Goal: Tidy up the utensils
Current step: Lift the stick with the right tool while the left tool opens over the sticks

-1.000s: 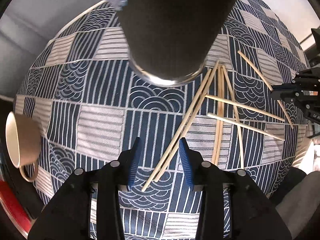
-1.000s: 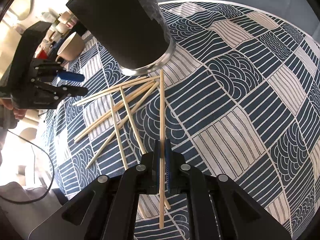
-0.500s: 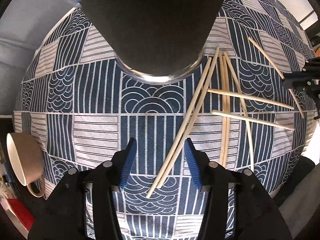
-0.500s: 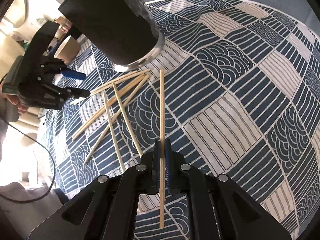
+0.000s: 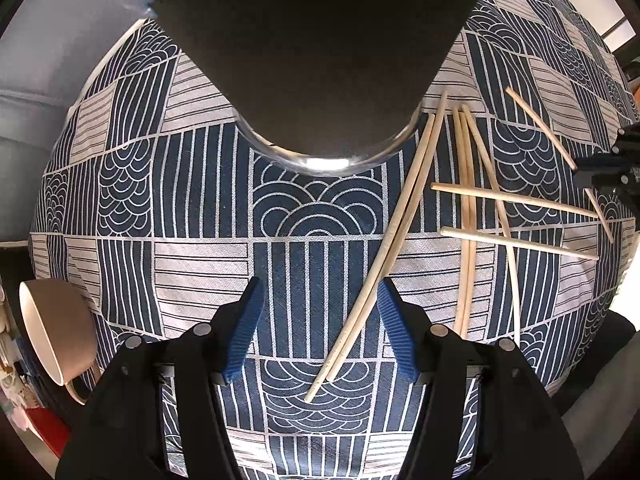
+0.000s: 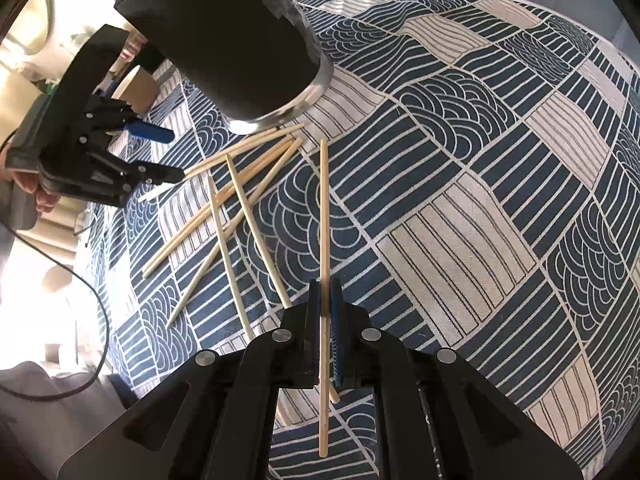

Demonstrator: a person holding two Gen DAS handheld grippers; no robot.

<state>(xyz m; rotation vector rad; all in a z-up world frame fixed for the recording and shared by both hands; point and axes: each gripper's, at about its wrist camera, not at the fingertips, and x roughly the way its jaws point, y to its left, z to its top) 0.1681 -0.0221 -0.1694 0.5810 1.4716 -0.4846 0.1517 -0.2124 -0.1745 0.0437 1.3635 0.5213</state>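
Note:
A tall black cup (image 5: pixel 316 48) with a metal base stands on the patterned cloth; it also shows in the right wrist view (image 6: pixel 228 36). Several wooden chopsticks (image 5: pixel 464 208) lie scattered to its right, also seen in the right wrist view (image 6: pixel 236 200). My left gripper (image 5: pixel 320 320) is open and empty just in front of the cup, with two chopsticks (image 5: pixel 384 256) crossing by its right finger. My right gripper (image 6: pixel 325 300) is shut on one chopstick (image 6: pixel 323 208), held lifted and pointing toward the cup. The left gripper shows in the right wrist view (image 6: pixel 164 156).
A beige mug (image 5: pixel 52 328) lies at the table's left edge. The blue and white patterned tablecloth (image 6: pixel 480 184) covers a round table. A cable (image 6: pixel 80 288) hangs off the near left side. The right gripper (image 5: pixel 608 164) shows at the right edge.
My left gripper has moved closer to the black cup and its jaws have opened wider. My right gripper has lifted the chopstick higher above the cloth.

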